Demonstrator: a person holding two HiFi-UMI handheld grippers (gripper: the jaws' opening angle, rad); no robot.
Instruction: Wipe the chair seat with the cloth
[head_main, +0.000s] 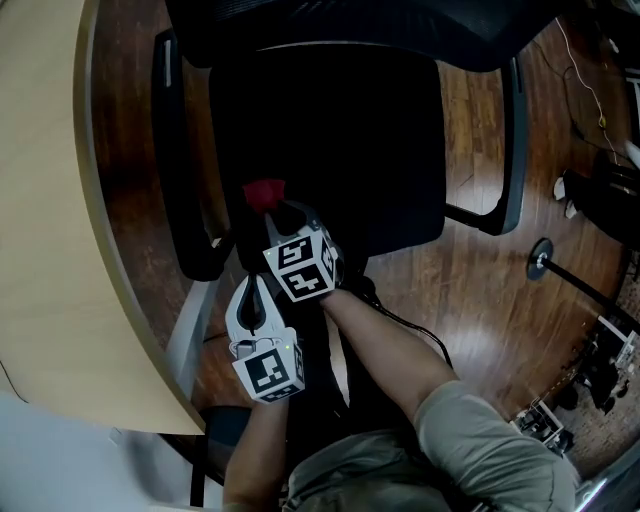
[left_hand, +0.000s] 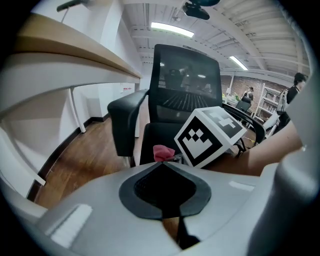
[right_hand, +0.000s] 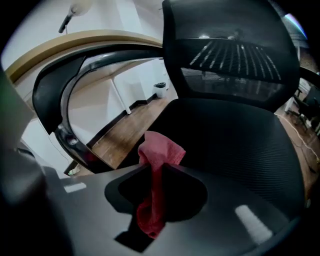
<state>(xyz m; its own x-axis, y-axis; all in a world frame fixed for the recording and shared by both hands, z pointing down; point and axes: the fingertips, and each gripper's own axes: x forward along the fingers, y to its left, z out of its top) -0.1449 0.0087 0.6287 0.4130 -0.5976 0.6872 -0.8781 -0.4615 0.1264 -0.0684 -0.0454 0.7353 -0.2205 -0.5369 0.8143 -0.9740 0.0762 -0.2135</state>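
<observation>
One cloth pinched in right gripper jaws at chair seat front edge | left gripper jaws closed, empty | step: likely approach | next: press down, sweep.

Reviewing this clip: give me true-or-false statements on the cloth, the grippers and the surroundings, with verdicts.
1. The right gripper is shut on the red cloth. True.
2. Both grippers hold cloths. False: the left gripper has nothing between its jaws.
3. The red cloth is by the backrest. False: it is at the chair seat's front corner, on the desk side.
4. The desk's edge is curved. True.
5. Carpet lies underneath. False: the floor is wood.
</observation>
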